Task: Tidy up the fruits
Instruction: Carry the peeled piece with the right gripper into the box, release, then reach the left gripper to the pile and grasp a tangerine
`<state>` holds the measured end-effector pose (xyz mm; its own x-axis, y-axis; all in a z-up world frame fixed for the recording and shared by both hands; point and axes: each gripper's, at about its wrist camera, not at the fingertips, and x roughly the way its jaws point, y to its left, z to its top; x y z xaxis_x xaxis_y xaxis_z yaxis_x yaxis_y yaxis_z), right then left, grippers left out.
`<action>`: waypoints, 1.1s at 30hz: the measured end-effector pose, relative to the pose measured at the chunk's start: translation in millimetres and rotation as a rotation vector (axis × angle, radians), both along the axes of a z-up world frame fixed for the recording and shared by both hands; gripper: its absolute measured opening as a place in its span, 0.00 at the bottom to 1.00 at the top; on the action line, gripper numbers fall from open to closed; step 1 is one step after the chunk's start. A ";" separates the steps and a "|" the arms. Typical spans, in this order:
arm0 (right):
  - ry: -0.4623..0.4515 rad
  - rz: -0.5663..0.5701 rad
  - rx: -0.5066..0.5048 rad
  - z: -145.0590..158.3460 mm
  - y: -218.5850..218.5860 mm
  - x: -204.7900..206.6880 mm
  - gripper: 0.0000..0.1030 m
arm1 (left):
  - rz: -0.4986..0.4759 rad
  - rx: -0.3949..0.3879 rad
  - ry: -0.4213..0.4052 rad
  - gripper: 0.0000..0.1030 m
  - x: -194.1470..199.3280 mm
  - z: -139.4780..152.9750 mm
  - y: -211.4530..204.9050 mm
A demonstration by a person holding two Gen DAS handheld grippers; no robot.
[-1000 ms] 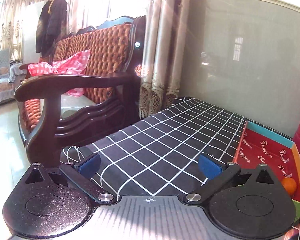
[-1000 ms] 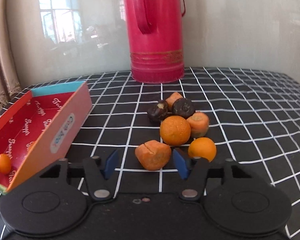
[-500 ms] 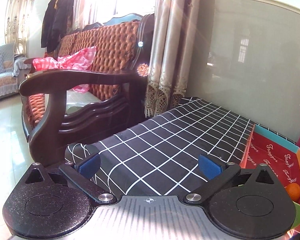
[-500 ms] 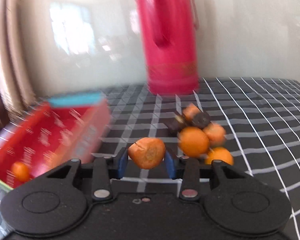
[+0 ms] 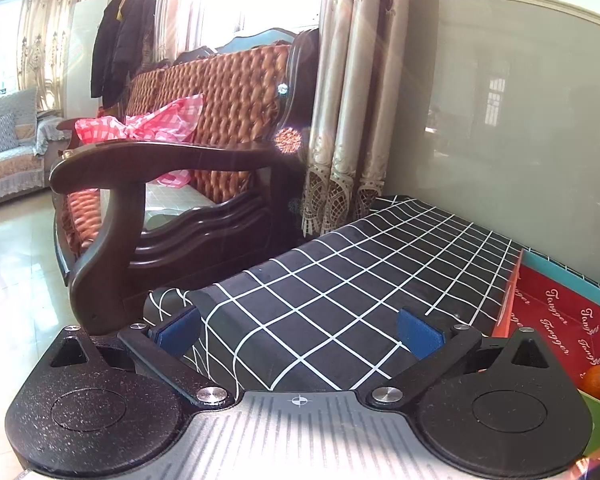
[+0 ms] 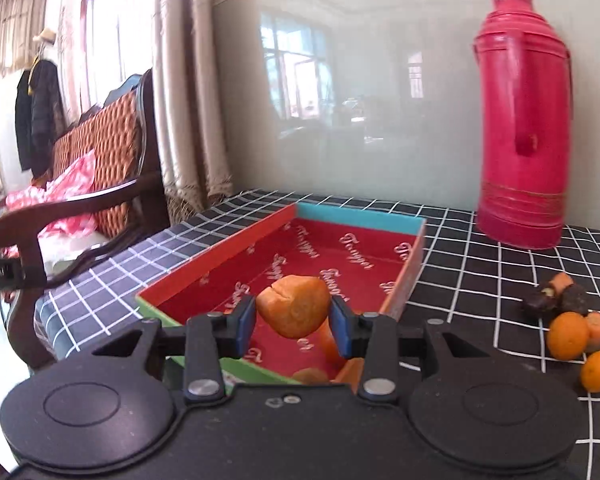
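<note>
My right gripper (image 6: 293, 324) is shut on an orange carrot chunk (image 6: 294, 310) and holds it above the near end of the red box (image 6: 340, 252). An orange fruit (image 6: 310, 376) lies in the box's near end, partly hidden by the gripper. A pile of fruit remains on the cloth at the right: a large orange (image 6: 568, 335), a small orange (image 6: 598, 371), carrot pieces (image 6: 597, 325) and dark fruits (image 6: 556, 300). My left gripper (image 5: 299, 330) is open and empty over the checked cloth; the red box (image 5: 556, 316) and an orange (image 5: 594, 380) show at its right edge.
A tall red thermos (image 6: 522, 128) stands by the wall behind the pile. A wooden armchair (image 5: 172, 184) with a pink cloth stands beside the table's left edge. The black checked tablecloth (image 5: 340, 280) covers the table. A curtain (image 5: 348, 100) hangs at the corner.
My right gripper closed on the carrot chunk, lifted it from the pile and swung left over the red box. The left gripper drifted slightly and stayed open.
</note>
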<state>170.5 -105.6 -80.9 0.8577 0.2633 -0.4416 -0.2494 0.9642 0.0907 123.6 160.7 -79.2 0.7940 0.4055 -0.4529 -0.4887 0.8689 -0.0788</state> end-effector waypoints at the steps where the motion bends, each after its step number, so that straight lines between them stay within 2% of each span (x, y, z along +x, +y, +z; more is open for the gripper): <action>1: 0.006 0.001 -0.012 -0.8 2.0 1.2 0.33 | 0.000 0.000 0.001 1.00 0.1 -0.1 0.6; 3: -0.002 -0.009 -0.016 -0.1 2.6 -3.4 0.41 | 0.001 -0.002 0.002 1.00 0.3 -0.2 1.3; 7: -0.049 -0.062 0.017 7.5 -12.3 -10.9 0.48 | -0.004 -0.008 0.002 1.00 1.1 -0.2 -2.2; 9: -0.074 -0.127 0.017 10.1 -23.4 -17.7 0.65 | -0.016 -0.007 0.005 1.00 2.1 -0.2 -6.1; 11: -0.096 -0.192 0.017 13.0 -35.3 -22.7 0.70 | -0.032 0.001 0.003 1.00 3.0 0.4 -12.3; 13: -0.113 -0.267 0.013 15.9 -49.2 -26.8 0.72 | -0.054 0.008 -0.003 1.00 3.5 1.9 -20.0; 18: -0.150 -0.506 -0.002 23.0 -90.7 -42.9 0.84 | -0.154 0.031 -0.028 1.00 5.5 6.7 -49.2; 19: -0.160 -0.566 -0.021 24.1 -98.1 -47.1 0.84 | -0.180 0.038 -0.037 1.00 5.3 8.0 -57.3; 21: -0.176 -0.687 -0.066 26.2 -112.3 -54.6 0.93 | -0.237 0.053 -0.054 1.00 5.6 10.3 -75.8; 27: -0.200 -0.968 -0.155 28.0 -155.3 -83.1 0.94 | -0.461 0.069 -0.098 1.00 8.8 14.5 -142.8; 33: -0.153 -1.143 -0.200 25.7 -193.1 -103.1 0.94 | -0.666 0.084 -0.067 1.00 11.3 12.2 -221.1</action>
